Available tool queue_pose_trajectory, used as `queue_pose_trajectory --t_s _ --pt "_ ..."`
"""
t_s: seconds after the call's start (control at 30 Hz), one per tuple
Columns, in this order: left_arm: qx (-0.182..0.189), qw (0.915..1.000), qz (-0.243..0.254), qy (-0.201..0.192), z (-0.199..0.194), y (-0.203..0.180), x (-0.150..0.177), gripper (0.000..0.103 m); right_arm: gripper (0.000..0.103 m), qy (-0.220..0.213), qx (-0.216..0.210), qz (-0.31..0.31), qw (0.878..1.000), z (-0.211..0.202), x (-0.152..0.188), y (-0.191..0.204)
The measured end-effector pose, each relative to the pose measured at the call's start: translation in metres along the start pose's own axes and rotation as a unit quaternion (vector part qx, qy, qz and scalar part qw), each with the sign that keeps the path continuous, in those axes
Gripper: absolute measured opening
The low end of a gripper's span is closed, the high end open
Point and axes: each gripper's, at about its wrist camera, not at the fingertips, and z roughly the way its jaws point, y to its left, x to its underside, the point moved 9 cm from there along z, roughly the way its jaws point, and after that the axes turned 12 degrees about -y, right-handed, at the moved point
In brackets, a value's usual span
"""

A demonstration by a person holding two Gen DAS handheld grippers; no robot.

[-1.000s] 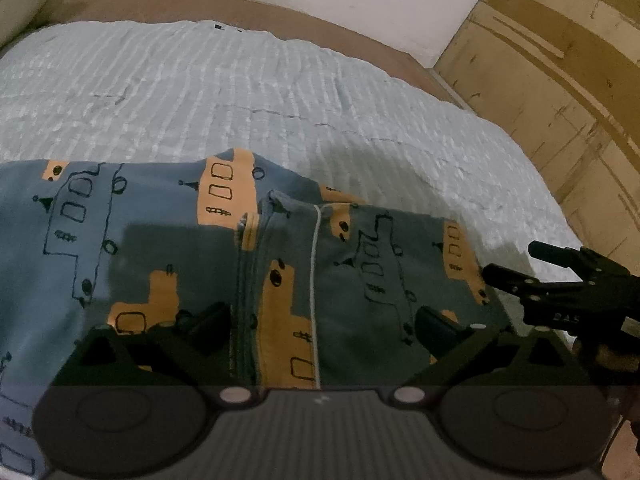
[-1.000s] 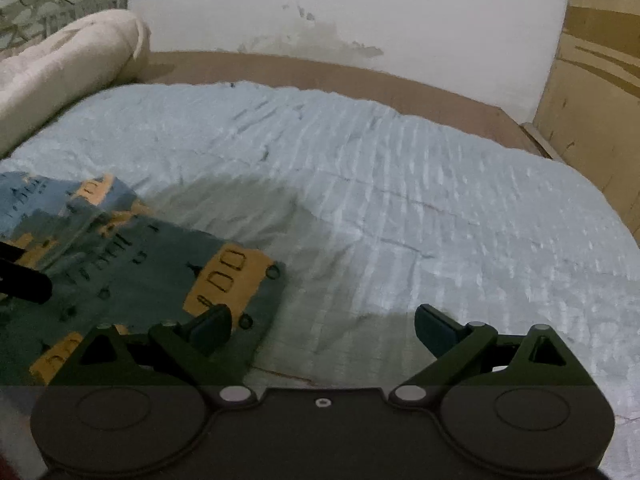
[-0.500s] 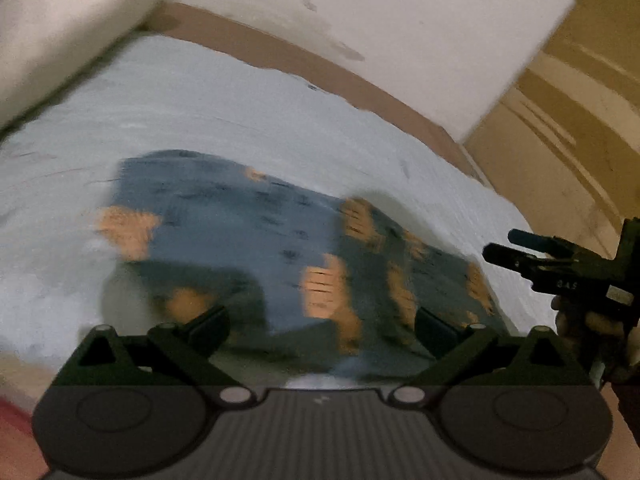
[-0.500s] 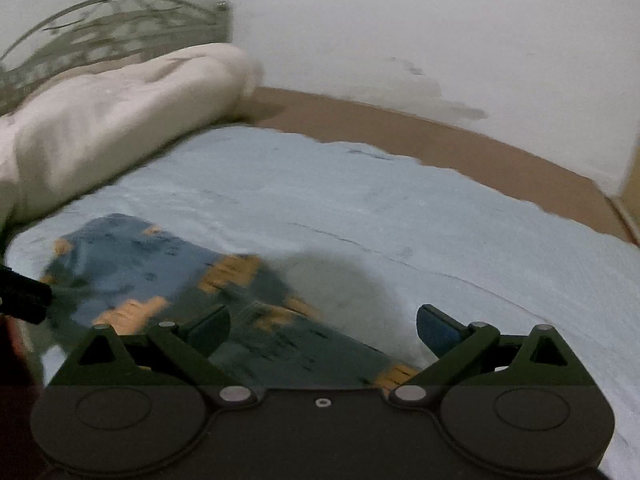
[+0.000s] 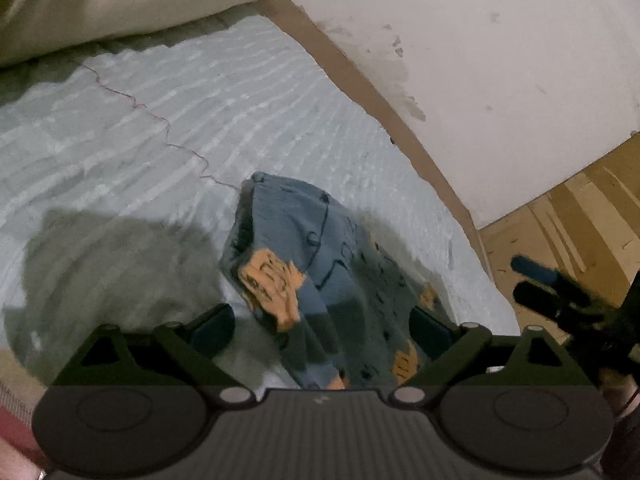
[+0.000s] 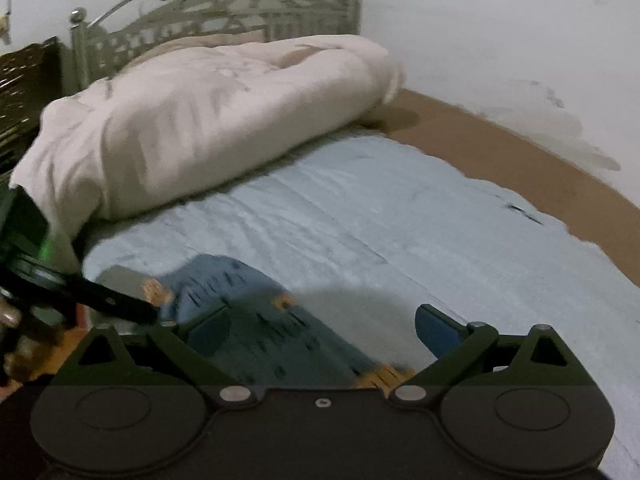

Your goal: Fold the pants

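While the pants (image 5: 320, 264) lie in a compact bundle on the pale blue bedspread (image 5: 168, 128), we hold both tools above them with nothing gripped. The left gripper (image 5: 322, 326) has its jaws spread wide, and through the gap between them we see the blue fabric with its orange print (the pattern is too blurred to read). The right gripper (image 6: 322, 330) is just as widely parted; in its view the pants (image 6: 248, 312) sit low and to the left, partly under its left finger. We also see each tool from the other's camera: the right one at the far right edge of the left view, the left one at the left edge of the right view, just beside the pants. A rolled cream duvet (image 6: 192, 120) lies across the head of the bed in front of a metal headboard (image 6: 216, 16), well apart from the garment.
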Motion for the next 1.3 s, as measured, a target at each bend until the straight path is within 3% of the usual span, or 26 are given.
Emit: queue_pose_trajectory --t_s 0.13,0.3,0.5,0.57,0.7,0.83,1.0,1.13,1.3 --pt "0.001 1.0000 0.009 -0.002 0.013 0.000 0.001 0.099 0.096 0.017 -0.039 -0.017 0.999 0.030 -0.018 0.019" --pt "0.017 0.9998 -0.006 -0.006 0.030 0.001 -0.003 0.102 0.096 0.021 -0.049 -0.034 0.998 0.049 -0.031 0.027" --pt "0.046 0.9954 -0.083 -0.014 0.049 0.013 -0.021 0.101 0.094 0.029 -0.044 -0.014 0.998 0.049 -0.016 0.015" --pt "0.058 0.9927 -0.105 -0.011 0.055 0.015 -0.026 0.096 0.093 0.039 -0.040 -0.017 0.998 0.046 -0.001 0.014" --pt "0.058 0.9903 -0.126 0.005 0.063 0.020 -0.029 0.064 0.087 0.059 -0.024 -0.073 0.995 0.043 0.038 0.038" --pt "0.047 0.9936 -0.102 0.011 0.065 0.013 -0.029 0.030 0.087 0.034 -0.005 -0.070 0.997 0.045 0.059 0.069" --pt "0.042 0.9967 -0.068 0.017 0.069 -0.005 -0.031 0.024 0.086 0.044 0.016 -0.131 0.990 0.057 0.093 0.100" --pt "0.044 0.9985 -0.019 0.024 0.075 -0.030 -0.029 0.023 0.088 0.037 0.028 -0.069 0.996 0.057 0.102 0.091" --pt "0.050 0.9962 0.062 0.035 0.085 -0.073 -0.025 0.022 0.088 0.009 0.042 -0.035 0.998 0.045 0.095 0.085"
